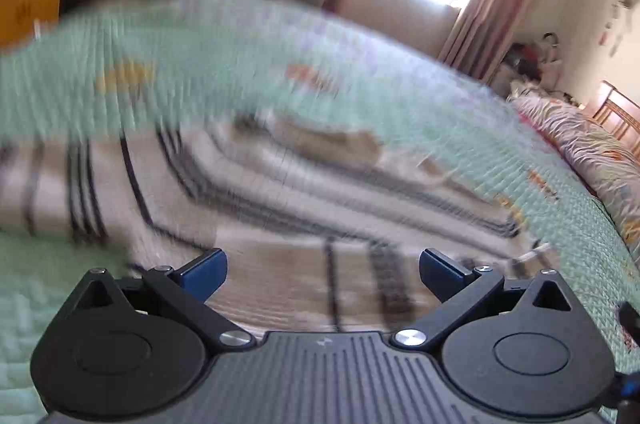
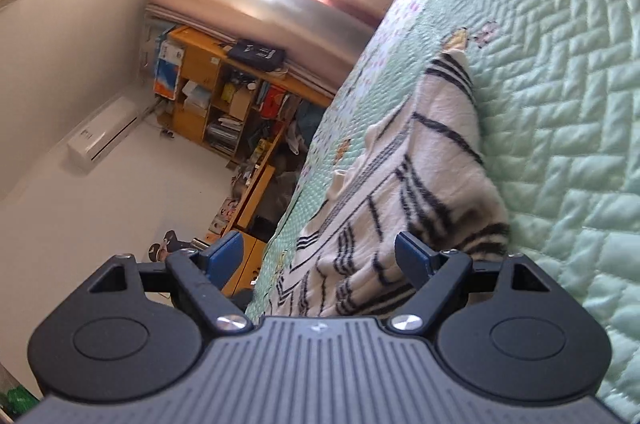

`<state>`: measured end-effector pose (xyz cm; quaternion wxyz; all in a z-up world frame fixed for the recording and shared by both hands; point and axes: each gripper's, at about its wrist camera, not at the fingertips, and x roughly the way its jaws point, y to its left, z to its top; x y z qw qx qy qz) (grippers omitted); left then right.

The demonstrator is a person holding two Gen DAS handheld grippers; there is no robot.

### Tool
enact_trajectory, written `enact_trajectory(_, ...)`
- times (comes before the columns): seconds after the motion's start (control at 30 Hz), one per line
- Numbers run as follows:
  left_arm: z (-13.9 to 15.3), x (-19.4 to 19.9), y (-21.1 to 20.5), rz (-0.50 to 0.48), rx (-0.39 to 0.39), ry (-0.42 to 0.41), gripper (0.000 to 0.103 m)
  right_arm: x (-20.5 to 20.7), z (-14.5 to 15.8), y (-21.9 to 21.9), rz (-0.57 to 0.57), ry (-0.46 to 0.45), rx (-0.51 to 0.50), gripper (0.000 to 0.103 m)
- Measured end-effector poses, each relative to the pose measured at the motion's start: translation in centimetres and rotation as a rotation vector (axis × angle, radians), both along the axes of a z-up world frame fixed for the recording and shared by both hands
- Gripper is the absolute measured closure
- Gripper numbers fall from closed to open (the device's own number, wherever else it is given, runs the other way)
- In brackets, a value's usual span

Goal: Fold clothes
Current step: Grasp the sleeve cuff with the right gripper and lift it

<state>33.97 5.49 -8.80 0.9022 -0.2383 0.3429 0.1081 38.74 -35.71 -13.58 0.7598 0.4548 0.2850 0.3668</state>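
Both grippers (image 1: 323, 274) (image 2: 319, 258) wide open, empty.

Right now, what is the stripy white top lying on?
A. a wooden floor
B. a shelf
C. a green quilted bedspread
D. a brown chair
C: the white top with black stripes lies spread on the green quilted bedspread, which shows all around it in both views.

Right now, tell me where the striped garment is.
The striped garment lies on the green quilted bedspread, just ahead of both open hand-held grippers; in the right wrist view it runs near the bed edge facing the wooden shelves.
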Motion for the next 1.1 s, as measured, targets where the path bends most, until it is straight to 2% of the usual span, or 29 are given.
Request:
enact_trajectory(0.13,-1.2,-0.9,0.1,-0.004,0.023,-0.054,0.001,0.0,-0.3,0.0,0.002,0.001,-0.016,0.02)
enact_trajectory(0.3,-2.3,-1.6,-1.3,-0.044,0.132,-0.097,0.001,-0.3,0.3,0.6,-0.006,-0.019,-0.074,0.02)
enact_trajectory(0.37,-2.3,-1.7,-1.3,-0.044,0.13,-0.103,0.001,-0.8,0.9,0.6,-0.017,-0.036,-0.095,0.02)
enact_trajectory(0.53,-2.3,-2.0,-1.0,-0.044,0.119,-0.116,0.001,-1.6,3.4,0.3,-0.04,-0.073,-0.043,0.02)
enact_trajectory(0.67,-2.4,-2.1,-0.8,-0.042,0.105,-0.132,0.001,0.9,6.8,3.1,-0.042,-0.085,-0.14,0.02)
enact_trajectory(0.77,-2.5,-2.2,-0.7,-0.041,0.094,-0.14,0.001,4.1,6.7,4.6,-0.063,-0.069,-0.12,0.02)
enact_trajectory(0.83,-2.5,-2.2,-0.6,-0.042,0.092,-0.143,0.001,6.1,3.6,4.1,-0.14,0.051,-0.188,0.02)
enact_trajectory(0.87,-2.5,-2.3,-0.6,-0.043,0.092,-0.146,0.001,7.2,2.0,3.9,-0.179,0.113,-0.224,0.024)
enact_trajectory(0.9,-2.6,-2.3,-0.6,-0.044,0.089,-0.149,0.001,7.7,0.2,3.4,-0.195,0.128,-0.26,0.062)
enact_trajectory(0.93,-2.6,-2.3,-0.5,-0.044,0.081,-0.155,0.001,7.6,-0.9,2.5,-0.225,0.102,-0.268,0.077)
enact_trajectory(0.97,-2.7,-2.4,-0.3,-0.044,0.072,-0.161,0.001,7.7,-1.7,1.6,-0.241,0.137,-0.247,0.1)
enact_trajectory(1.0,-2.7,-2.5,-0.2,-0.044,0.062,-0.167,0.001,7.9,-2.4,0.6,-0.247,0.185,-0.187,0.102)
enact_trajectory(1.1,-2.7,-2.5,0.0,-0.044,0.05,-0.174,0.001,8.0,-2.2,-0.7,-0.258,0.208,-0.155,0.098)
